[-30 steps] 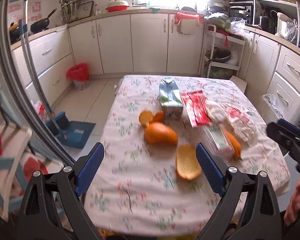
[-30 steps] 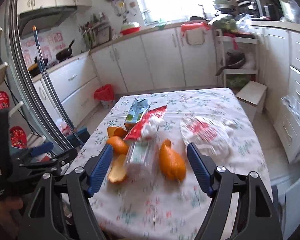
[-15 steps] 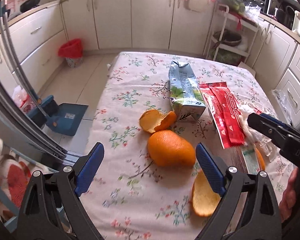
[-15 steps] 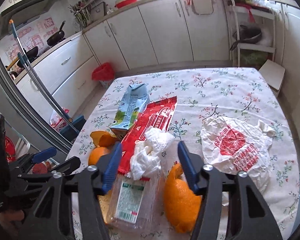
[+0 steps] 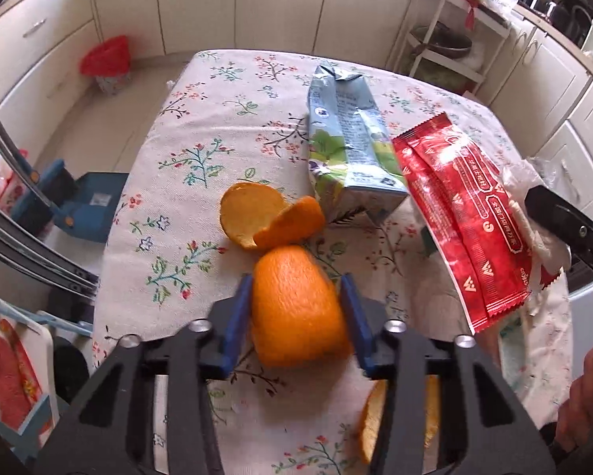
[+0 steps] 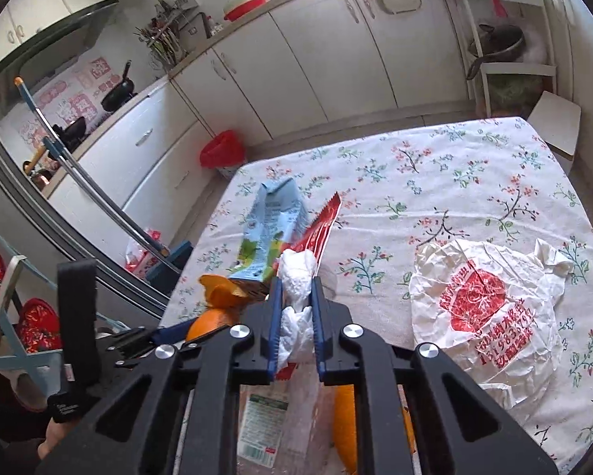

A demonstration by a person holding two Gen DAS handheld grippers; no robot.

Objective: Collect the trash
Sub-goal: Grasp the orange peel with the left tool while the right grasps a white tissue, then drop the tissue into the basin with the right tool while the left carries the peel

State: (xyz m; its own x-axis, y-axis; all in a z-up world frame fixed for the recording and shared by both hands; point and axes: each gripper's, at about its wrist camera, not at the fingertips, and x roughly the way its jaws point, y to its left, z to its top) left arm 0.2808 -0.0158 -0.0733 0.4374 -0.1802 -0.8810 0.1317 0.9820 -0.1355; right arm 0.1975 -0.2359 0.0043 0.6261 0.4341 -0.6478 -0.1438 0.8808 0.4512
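**Home kitchen: what we find in it**

We see cream base cabinets (image 6: 308, 59) along two walls under a worktop, with black pans (image 6: 116, 93) at the hob and a utensil rack (image 6: 160, 45) beside it. A covered red dish (image 6: 245, 2) sits on the counter. A white shelf trolley (image 6: 506, 47) stands beyond the far right corner of the table (image 6: 474, 182), which wears a floral cloth. A red-lined bin (image 5: 106, 59) stands on the tiled floor past its far left corner.
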